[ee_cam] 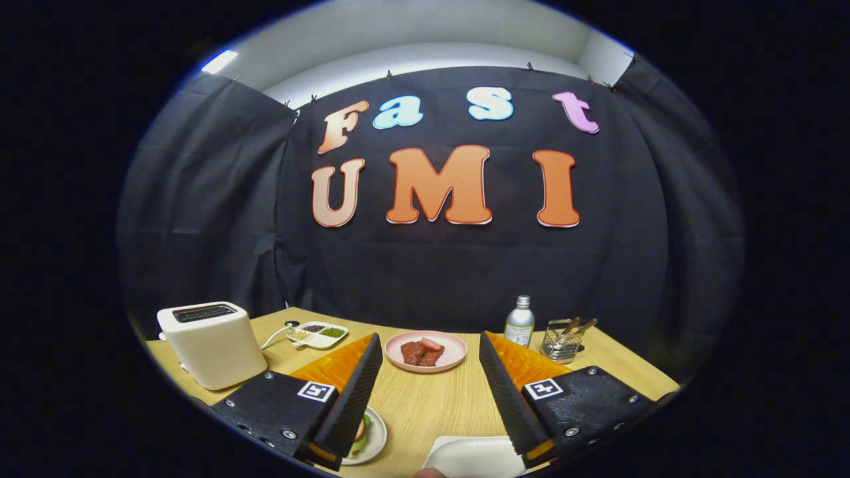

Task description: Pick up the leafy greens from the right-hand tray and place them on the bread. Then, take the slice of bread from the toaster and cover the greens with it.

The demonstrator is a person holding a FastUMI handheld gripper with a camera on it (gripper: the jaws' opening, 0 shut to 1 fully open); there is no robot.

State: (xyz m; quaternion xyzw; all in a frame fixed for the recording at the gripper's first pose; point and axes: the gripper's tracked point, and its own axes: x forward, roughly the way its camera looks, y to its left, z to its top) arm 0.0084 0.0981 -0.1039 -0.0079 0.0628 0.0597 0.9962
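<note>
- My claw (430, 392) is wide open and holds nothing.
- The toaster (211, 344) stands beyond my left finger; I can't see bread in its slot from here.
- A small plate (375, 439) lies by my left fingertip, with what looks like bread and a bit of green on it, mostly hidden.
- The white tray (468, 455) lies low between my fingers, toward the right one; I can't make out any greens on it.
- I judge the next move is down and slightly right.

Black cloth wall (465, 265) hangs in folds behind & to both sides, clipped along top edge; white wall/ceiling (425, 33) above it; lit ceiling panel (220, 61) at upper left; light wood-grain table (431, 405) below; dim booth otherwise.
</note>
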